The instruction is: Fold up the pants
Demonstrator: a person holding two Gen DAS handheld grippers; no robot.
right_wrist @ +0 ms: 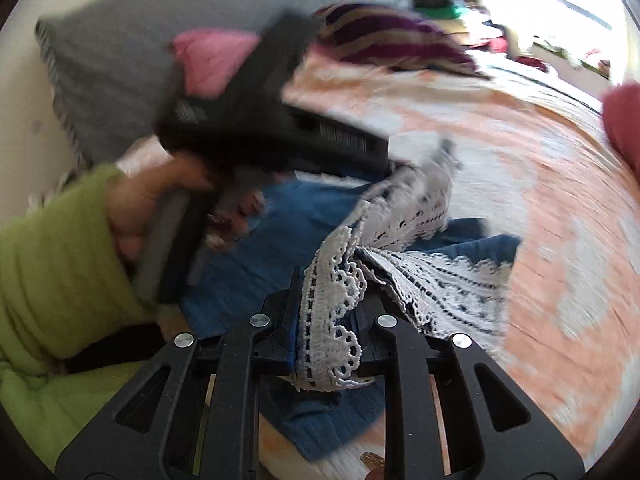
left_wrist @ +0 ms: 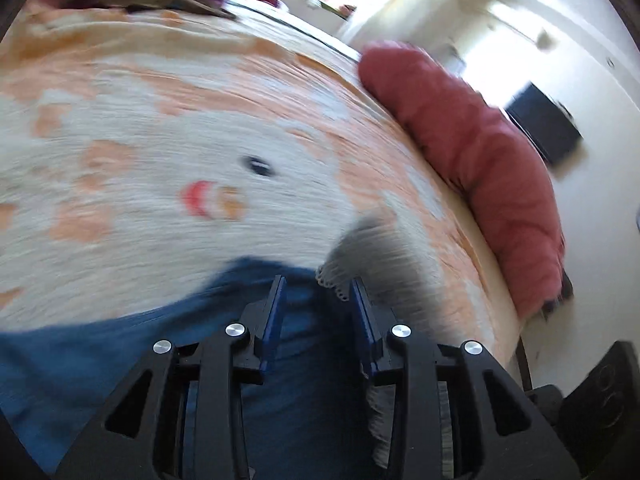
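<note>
Blue denim pants [right_wrist: 248,248] with a white lace hem [right_wrist: 432,284] lie on an orange and white bedspread [right_wrist: 520,184]. My right gripper [right_wrist: 330,312] is shut on the lace hem [right_wrist: 332,320], which bunches between its fingers. My left gripper [left_wrist: 318,304] is over the blue denim [left_wrist: 100,360] with its blue-padded fingers apart; a strip of lace [left_wrist: 334,280] lies against the right finger's tip. The left gripper also shows in the right wrist view [right_wrist: 394,166], held by a hand in a green sleeve [right_wrist: 56,264]. Both views are motion-blurred.
A red pillow [left_wrist: 480,152] lies along the bed's right edge. A striped purple blanket [right_wrist: 392,40], a grey pillow [right_wrist: 108,56] and a pink cushion [right_wrist: 208,56] sit at the head. A dark box [left_wrist: 544,124] stands on the floor by the wall.
</note>
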